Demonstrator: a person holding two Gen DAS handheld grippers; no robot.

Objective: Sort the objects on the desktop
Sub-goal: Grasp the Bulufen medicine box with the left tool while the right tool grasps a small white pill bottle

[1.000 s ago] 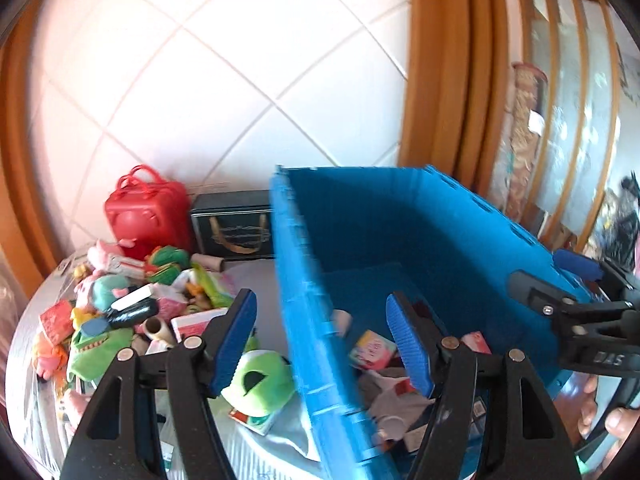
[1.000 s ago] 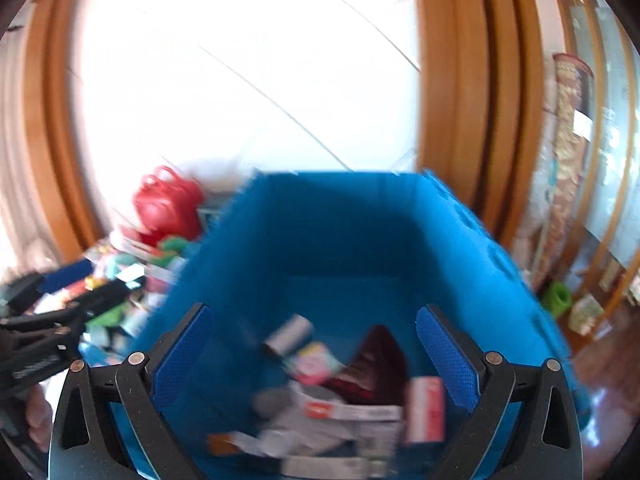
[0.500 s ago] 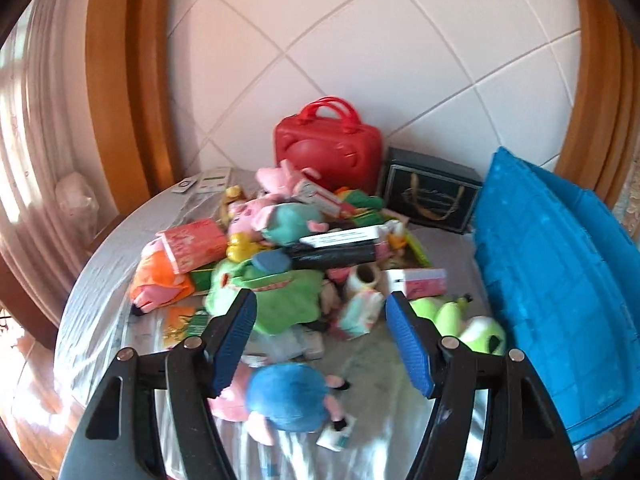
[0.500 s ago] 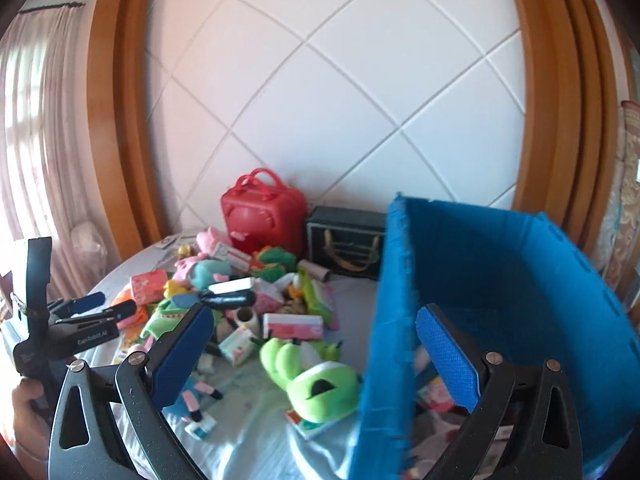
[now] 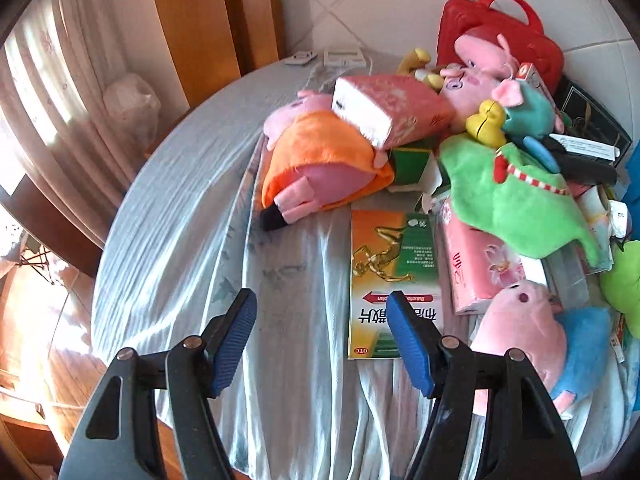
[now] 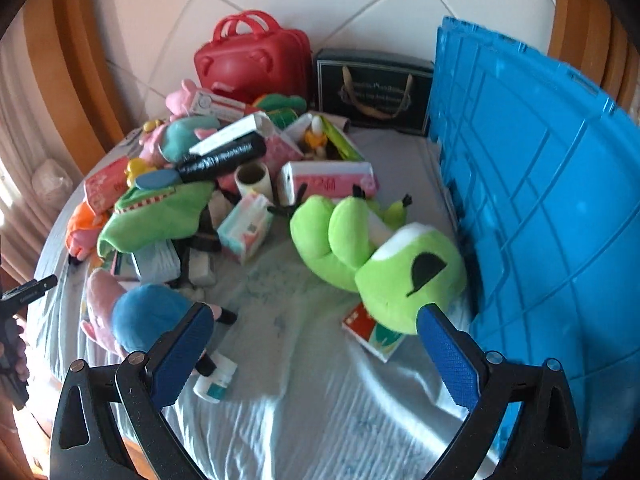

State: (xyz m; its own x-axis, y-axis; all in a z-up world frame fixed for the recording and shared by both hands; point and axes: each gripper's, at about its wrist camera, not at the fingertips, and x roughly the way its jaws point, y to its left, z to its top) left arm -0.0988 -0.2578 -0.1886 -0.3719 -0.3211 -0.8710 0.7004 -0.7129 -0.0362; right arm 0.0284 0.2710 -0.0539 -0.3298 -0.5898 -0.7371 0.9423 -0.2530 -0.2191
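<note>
A heap of plush toys and small boxes lies on a round table under a pale cloth (image 5: 192, 240). My left gripper (image 5: 320, 336) hangs open and empty above bare cloth. Its right finger is just in front of a flat orange-and-green medicine box (image 5: 392, 280). Beyond lie a pig plush in an orange dress (image 5: 324, 168) and a pink tissue pack (image 5: 388, 108). My right gripper (image 6: 316, 340) is open and empty too, low over the cloth between a blue-bodied pig plush (image 6: 148, 316) and a green frog plush (image 6: 384, 256). The blue crate (image 6: 540, 200) stands to its right.
A red carry case (image 6: 252, 60) and a black gift box (image 6: 372, 88) stand against the tiled wall. A small white bottle (image 6: 216, 384) lies by my right gripper's left finger. The table edge and wooden floor (image 5: 52, 360) are at the left.
Both views swung left and down, away from the blue crate's inside to the heap on the table. Both grippers came lower, with their jaws as wide as before and empty.
</note>
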